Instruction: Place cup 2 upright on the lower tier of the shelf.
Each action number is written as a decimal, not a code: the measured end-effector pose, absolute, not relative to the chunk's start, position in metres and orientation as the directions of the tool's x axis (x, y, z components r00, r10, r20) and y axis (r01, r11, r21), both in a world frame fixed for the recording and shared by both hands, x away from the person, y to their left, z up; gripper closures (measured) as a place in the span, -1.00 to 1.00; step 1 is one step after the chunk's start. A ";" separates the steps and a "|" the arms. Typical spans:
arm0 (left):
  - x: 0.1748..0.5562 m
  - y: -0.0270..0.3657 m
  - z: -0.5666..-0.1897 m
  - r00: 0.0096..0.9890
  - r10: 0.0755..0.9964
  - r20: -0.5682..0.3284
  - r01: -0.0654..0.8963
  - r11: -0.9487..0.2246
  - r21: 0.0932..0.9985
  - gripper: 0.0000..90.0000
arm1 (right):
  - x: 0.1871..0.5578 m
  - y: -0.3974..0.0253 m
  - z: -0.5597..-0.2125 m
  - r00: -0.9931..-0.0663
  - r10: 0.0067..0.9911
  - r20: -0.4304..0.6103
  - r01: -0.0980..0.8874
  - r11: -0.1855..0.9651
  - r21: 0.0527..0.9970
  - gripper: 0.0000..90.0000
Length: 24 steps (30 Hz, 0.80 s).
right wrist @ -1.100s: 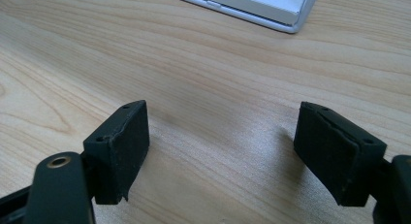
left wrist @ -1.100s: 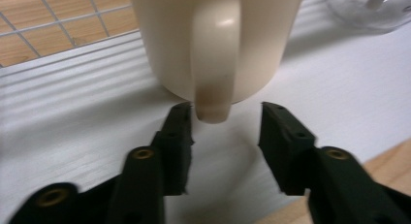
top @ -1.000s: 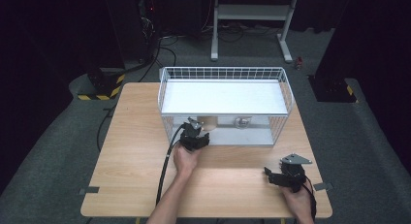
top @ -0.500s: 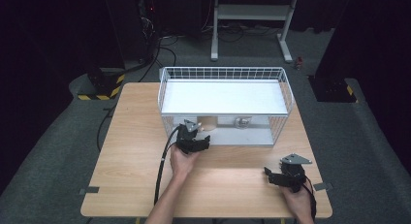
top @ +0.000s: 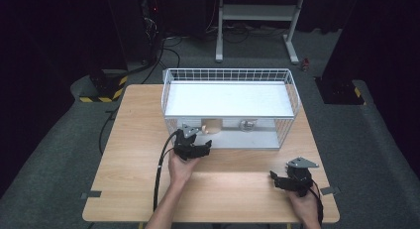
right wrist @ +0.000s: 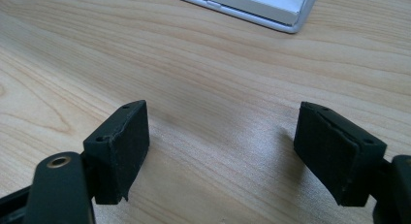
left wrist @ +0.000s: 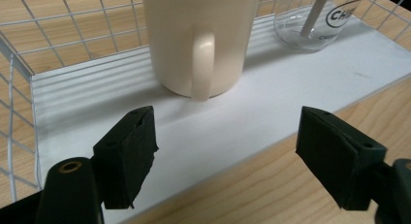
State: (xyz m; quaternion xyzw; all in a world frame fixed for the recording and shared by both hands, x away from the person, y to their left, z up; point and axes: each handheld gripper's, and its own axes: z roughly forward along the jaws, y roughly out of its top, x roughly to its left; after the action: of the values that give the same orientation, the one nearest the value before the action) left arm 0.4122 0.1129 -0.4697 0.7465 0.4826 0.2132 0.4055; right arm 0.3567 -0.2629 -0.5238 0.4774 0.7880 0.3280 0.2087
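Currently my left gripper [top: 198,148] sits at the open front of the wire rack [top: 292,90], jaws spread wide and holding nothing. The cream mug [left wrist: 201,40] stands just ahead on the rack's lower white shelf [left wrist: 271,103], handle turned toward me, apart from both jaws.

Risk: the jaws are spread wider than the handle, so an off-centre approach could nudge the mug back or turn it rather than catch it (the handle is narrow). A sideways push could drive it into the glass jar [left wrist: 315,20] standing near it. The upper shelf [top: 228,97] limits lift; raising too soon could strike it.

My right gripper [top: 292,180] rests on the surface [top: 138,140], also spread and empty.

Surface: light wood, bare around the rack. Room: dark, grey floor, cables and a metal stand [top: 257,13] behind.
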 end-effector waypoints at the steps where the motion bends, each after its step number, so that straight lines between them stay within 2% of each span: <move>1: 0.410 0.114 -0.469 0.446 0.892 -0.071 0.545 -0.208 0.812 -0.50 | 0.357 -0.263 -0.524 -0.457 0.889 -0.015 0.616 0.329 0.716 -0.54; 24: 0.379 0.139 -0.463 0.460 0.881 -0.108 0.545 -0.184 0.818 -0.54 | 0.357 -0.263 -0.524 -0.458 0.889 -0.015 0.615 0.329 0.716 -0.54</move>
State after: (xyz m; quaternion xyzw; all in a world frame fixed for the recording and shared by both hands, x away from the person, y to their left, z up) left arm 0.3788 0.1389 -0.4627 0.7429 0.4799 0.1996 0.4218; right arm 0.3567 -0.2629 -0.5238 0.4771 0.7882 0.3282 0.2084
